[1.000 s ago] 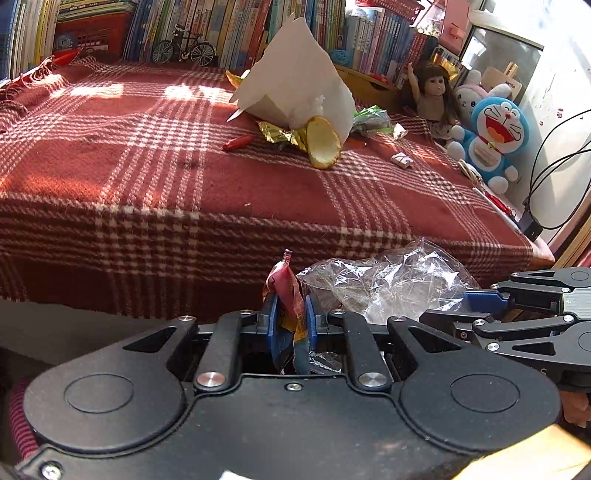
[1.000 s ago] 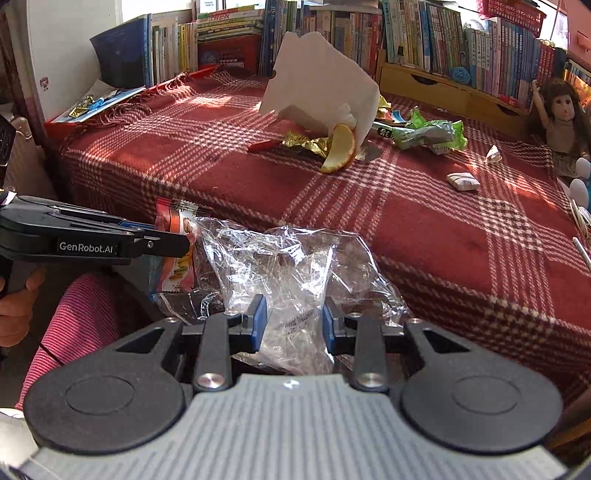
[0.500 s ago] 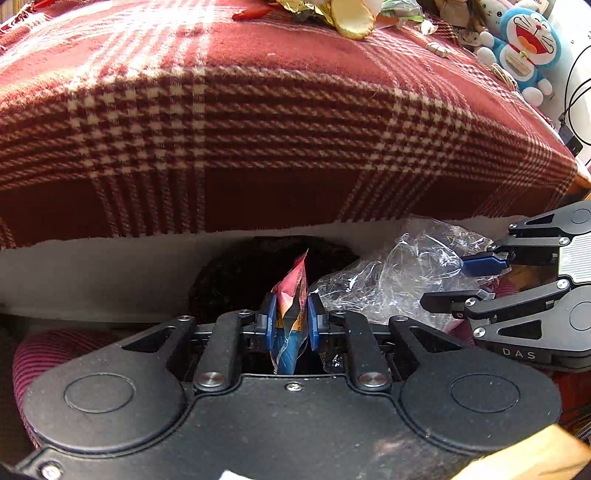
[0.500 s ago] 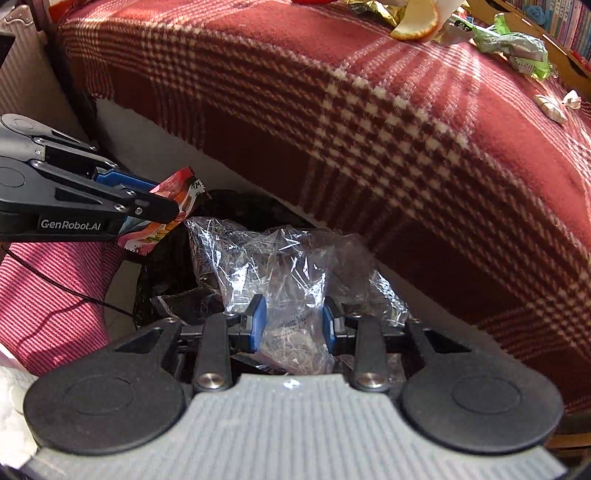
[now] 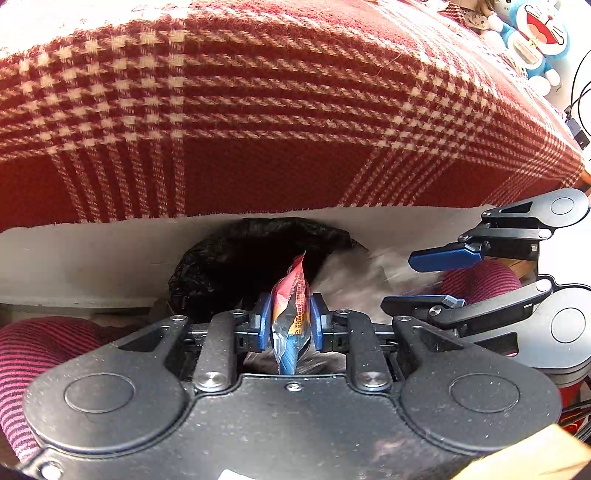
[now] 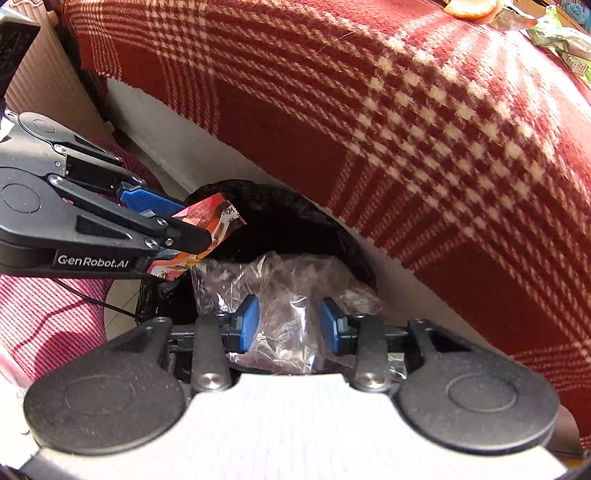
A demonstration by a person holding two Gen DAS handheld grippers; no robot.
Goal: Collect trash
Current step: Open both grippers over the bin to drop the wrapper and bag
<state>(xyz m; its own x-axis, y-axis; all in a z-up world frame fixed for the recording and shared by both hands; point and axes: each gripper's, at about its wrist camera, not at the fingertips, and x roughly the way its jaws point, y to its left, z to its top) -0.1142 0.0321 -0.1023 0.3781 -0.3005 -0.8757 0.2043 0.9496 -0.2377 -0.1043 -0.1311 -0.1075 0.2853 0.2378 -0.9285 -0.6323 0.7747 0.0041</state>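
A black-lined trash bin (image 5: 236, 266) stands on the floor below the blanket edge, also seen as the bin (image 6: 280, 218) in the right wrist view. My left gripper (image 5: 290, 325) holds a red and blue snack wrapper (image 5: 291, 302) upright between its blue pads over the bin mouth, and its jaws are opening. From the right view the left gripper (image 6: 188, 221) shows the same wrapper (image 6: 207, 225) sticking out. My right gripper (image 6: 288, 325) is opening; crumpled clear plastic (image 6: 288, 291) lies loose between its parted pads, over the bin. The right gripper (image 5: 399, 280) sits beside blurred plastic (image 5: 354, 284).
A red and white plaid blanket (image 5: 295, 110) hangs over the edge above the bin. The person's pink striped legs (image 5: 37, 354) flank the bin on both sides. An orange peel (image 6: 469, 7) and a green wrapper (image 6: 554, 33) lie on the blanket. A blue plush toy (image 5: 535, 33) sits far right.
Both grippers have dropped from blanket height down to the bin and tilted downward. The right jaws have spread off the clear plastic. The left jaws have widened slightly around the wrapper.
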